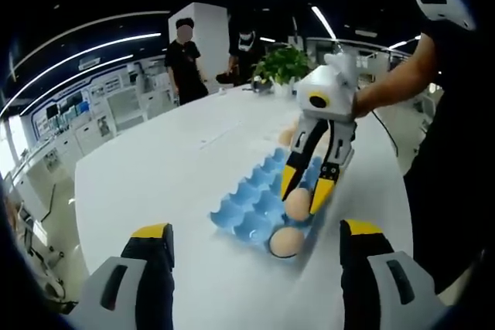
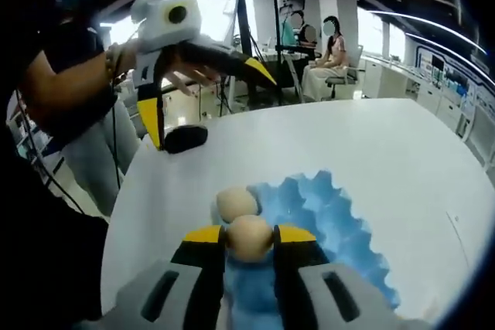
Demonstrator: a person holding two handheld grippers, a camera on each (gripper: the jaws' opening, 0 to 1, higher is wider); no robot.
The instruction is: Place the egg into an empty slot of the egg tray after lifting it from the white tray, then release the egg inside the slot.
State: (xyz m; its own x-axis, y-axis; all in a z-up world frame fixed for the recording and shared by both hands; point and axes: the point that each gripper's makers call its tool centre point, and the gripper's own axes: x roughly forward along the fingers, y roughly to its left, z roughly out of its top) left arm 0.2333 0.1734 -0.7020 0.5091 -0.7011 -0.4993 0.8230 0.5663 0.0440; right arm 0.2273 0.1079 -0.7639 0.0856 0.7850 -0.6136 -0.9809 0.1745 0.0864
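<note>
A: Right tool (image 2: 249, 239) state?
B: Jaws were closed on the held egg (image 2: 249, 236), pinched between the yellow tips. Left gripper view showed the same egg (image 1: 298, 203) low over the blue egg tray (image 1: 246, 208), near end.
A: Which way to the slot?
B: Straight down, I'd judge. Egg hung directly over a near-end cell, next to the seated egg (image 2: 235, 203), almost touching it. Couldn't tell if it had bottomed out.
A: Left tool (image 1: 255, 246)?
B: Wide open, nothing in it, held back over the white counter (image 1: 155, 168), well apart from the tray. Right was the near one.
A: Risk?
B: Bumping the neighbour on release. Open slowly.
</note>
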